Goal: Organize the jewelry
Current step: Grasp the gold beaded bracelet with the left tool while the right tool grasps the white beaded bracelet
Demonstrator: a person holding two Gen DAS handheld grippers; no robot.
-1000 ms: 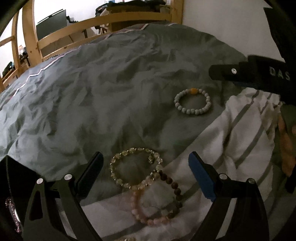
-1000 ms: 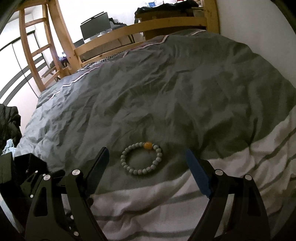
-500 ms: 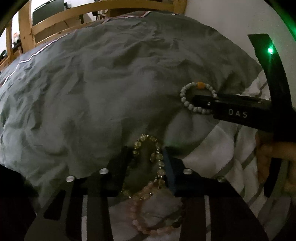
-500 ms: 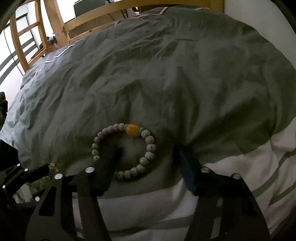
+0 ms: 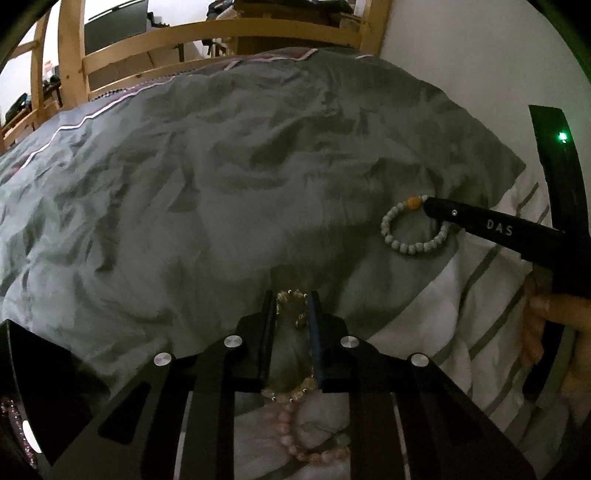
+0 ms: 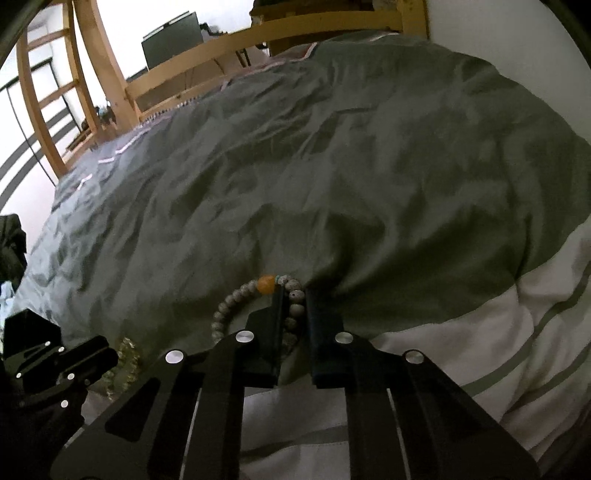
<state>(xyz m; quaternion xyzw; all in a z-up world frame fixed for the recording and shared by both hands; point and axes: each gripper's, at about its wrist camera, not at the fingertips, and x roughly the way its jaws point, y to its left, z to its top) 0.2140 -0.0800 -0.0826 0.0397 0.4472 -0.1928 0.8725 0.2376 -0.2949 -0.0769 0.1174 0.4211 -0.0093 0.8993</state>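
Observation:
A pale yellow bead bracelet (image 5: 300, 316) lies on the grey duvet (image 5: 221, 184), squeezed narrow between the pads of my left gripper (image 5: 291, 295), whose jaws are closing on it. A pink bead bracelet (image 5: 291, 432) lies just behind, under the gripper body, linked or overlapping with it. To the right, a grey bead bracelet (image 5: 406, 246) with one orange bead (image 6: 266, 283) lies on the duvet. My right gripper (image 6: 295, 291) is shut on the right side of the grey bracelet (image 6: 236, 295); several beads sit between its pads.
The duvet's white striped part (image 5: 443, 314) covers the near right. A wooden bed rail (image 5: 221, 33) runs along the far side, and a white wall (image 5: 480, 74) stands at the right. A person's hand (image 5: 546, 321) holds the right gripper. Something pink and beaded (image 5: 11, 417) shows at the lower left edge.
Both grippers came down from open above the bracelets and closed: the left on the yellow bracelet, squashing its ring narrow, the right on the grey bracelet's right side.

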